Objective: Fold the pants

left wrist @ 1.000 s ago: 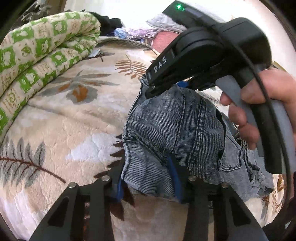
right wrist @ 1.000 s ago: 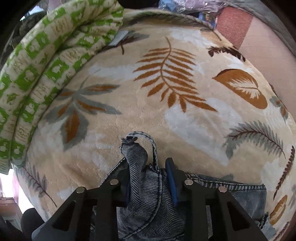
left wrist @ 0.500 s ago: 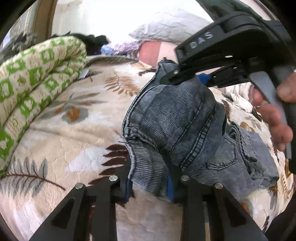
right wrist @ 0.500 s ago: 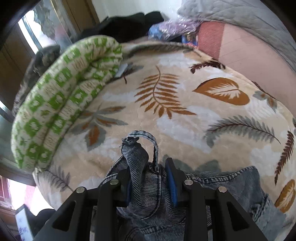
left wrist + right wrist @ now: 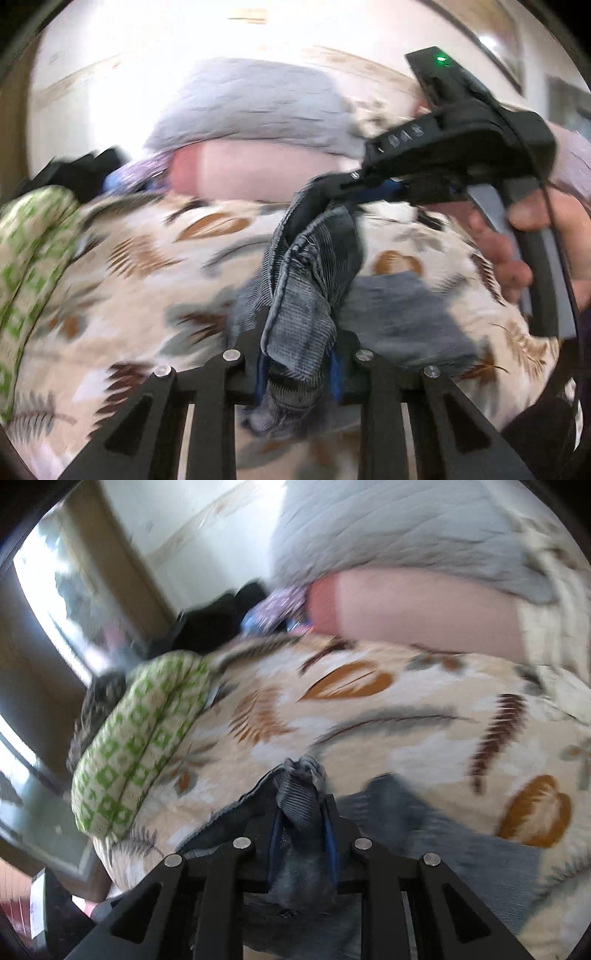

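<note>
Both frames blurred; rig likely in fast motion.

Left tongs (image 5: 297, 363): closed on a bunched wad of the pants (image 5: 306, 288), denim squeezed between the blue pads. Right tongs (image 5: 301, 827): likewise clamped on a gathered knot of the same denim, a tuft poking out past the tips toward 12 o'clock.

In the left view the right tongs (image 5: 332, 184) sit up at 1 o'clock, with cloth hanging from them down toward the left tongs at 6. Between the two grips the cloth looks twisted into a rope, not spread flat. The rest of the pants lies or trails on the leaf-print blanket (image 5: 155, 266) at 4 o'clock. Green-patterned quilt (image 5: 144, 734) rolled at 9 o'clock in the right view; grey pillow (image 5: 388, 528) at 12.

Risks, as judged from here:
- Bunched grips hold several layers. An inner layer could slip out under the weight of the hanging part, leaving the edge uneven.
- The twist between the tongs would be laid down as a crease or skewed fold unless the two grips are pulled apart first.
- The trailing part may drag across the plush blanket and rumple.
- The right hand (image 5: 517, 258) is near the cloth; a loop could snag the trigger.
</note>
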### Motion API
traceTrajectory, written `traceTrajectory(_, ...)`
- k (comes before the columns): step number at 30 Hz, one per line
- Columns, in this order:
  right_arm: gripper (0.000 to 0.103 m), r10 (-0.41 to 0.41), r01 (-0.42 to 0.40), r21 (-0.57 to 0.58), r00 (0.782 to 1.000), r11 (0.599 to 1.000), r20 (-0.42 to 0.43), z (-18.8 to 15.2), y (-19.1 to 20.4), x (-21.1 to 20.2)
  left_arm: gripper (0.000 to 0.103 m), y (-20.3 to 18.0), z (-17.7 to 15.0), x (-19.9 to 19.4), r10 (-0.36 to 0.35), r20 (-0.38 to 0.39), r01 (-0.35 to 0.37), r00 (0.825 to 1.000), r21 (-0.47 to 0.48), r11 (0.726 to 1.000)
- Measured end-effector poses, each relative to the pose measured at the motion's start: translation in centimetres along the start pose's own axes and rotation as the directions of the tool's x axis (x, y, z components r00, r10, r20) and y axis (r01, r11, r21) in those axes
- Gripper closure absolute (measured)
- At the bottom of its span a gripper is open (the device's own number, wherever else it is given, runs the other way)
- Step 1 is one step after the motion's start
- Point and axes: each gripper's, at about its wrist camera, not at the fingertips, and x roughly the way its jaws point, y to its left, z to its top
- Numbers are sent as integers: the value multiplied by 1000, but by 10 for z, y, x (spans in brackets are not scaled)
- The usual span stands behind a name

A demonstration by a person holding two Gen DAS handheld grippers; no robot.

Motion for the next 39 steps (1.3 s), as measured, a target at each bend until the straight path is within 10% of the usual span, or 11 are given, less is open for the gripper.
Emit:
traceTrajectory(10, 74, 90, -86, 285, 996, 955, -3, -30, -143, -36, 78, -73, -1, 58, -43, -103, 56, 994, 136, 989)
traceTrajectory(13, 36, 188, -167, 438, 982, 883, -6, -52, -171, -25, 78, -80, -5, 52, -39, -106, 55, 994, 149, 987)
traceTrajectory(24, 29, 201, -137, 528, 978, 838, -65, -67, -140, 23, 78, -79, -15, 47, -47, -118, 64, 992, 144, 988)
traceTrajectory(30, 88, 144, -104, 444, 988, 890, -59, -74, -129, 30, 78, -72, -14, 43, -85, -135, 97, 987, 87, 991)
traceTrajectory(39, 95, 173, -230, 368, 968, 901, 183, -50, -146, -32, 78, -107, 25, 52, -188, -100, 197, 977, 86, 977)
